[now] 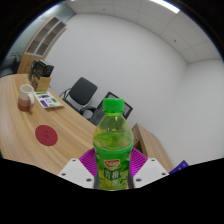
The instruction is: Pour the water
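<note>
A green plastic bottle [112, 140] with a green cap and a green label stands upright between my fingers, filling the near middle of the gripper view. My gripper [112, 168] is shut on the bottle, with the purple pads [88, 160] pressed against its sides at label height. The bottle is lifted above the wooden table [60, 130]. A paper cup [26, 96] stands far off on the table's left part, well beyond and left of the bottle. A round red coaster [46, 132] lies on the table between the cup and the bottle.
A small packet or booklet [46, 100] lies next to the cup. Black office chairs [80, 94] stand behind the table against a white wall. A dark box [40, 72] sits at the table's far end.
</note>
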Motion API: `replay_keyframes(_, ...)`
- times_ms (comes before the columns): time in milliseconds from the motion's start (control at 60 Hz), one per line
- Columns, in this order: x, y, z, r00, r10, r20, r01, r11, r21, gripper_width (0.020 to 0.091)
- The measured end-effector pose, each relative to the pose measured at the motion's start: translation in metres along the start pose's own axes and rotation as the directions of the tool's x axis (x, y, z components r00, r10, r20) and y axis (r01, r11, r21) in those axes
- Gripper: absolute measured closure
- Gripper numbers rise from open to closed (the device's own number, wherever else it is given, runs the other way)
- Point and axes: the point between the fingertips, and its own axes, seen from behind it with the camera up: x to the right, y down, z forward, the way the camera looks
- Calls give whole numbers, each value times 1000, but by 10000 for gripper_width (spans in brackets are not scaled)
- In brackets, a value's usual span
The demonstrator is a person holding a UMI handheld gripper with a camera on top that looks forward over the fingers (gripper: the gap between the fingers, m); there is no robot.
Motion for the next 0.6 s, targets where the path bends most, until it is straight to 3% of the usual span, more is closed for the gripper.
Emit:
replay_keyframes(300,-104,-116,32,787,-615,47,615,789,24,717)
replay_keyframes(600,-176,-162,53,438,-899,13,897,437,69,718)
